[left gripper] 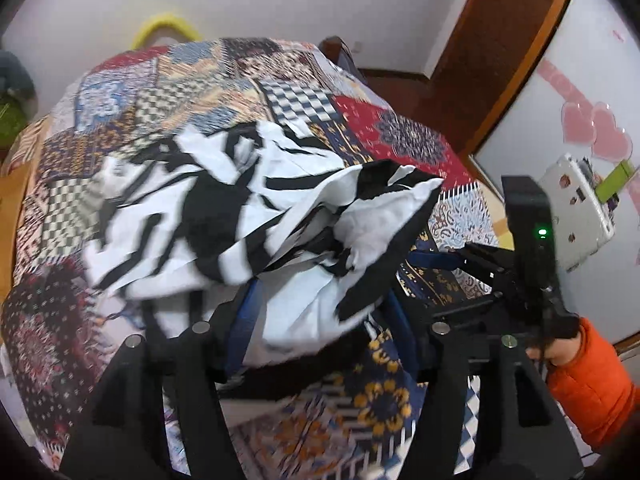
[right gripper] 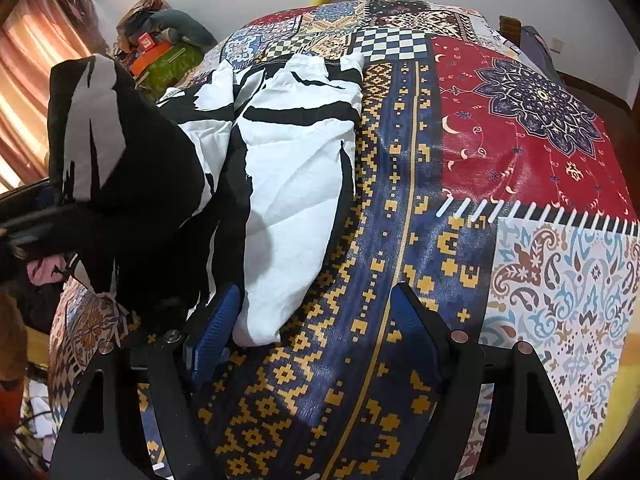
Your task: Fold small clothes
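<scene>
No readable txt, labels, brand names or nos. in either view; small marks on the white device at 3 o'clock in left wrist view too blurred to read.

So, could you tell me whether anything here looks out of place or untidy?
Yes: the black-and-white garment lies crumpled and bunched on the patchwork cover rather than flat, with one flap draped over the left gripper. Nothing looks torn or spilled.

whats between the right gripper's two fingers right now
Mostly bare patterned blanket; the black-and-white garment only reaches in beside the left finger, per the right wrist view.
</scene>
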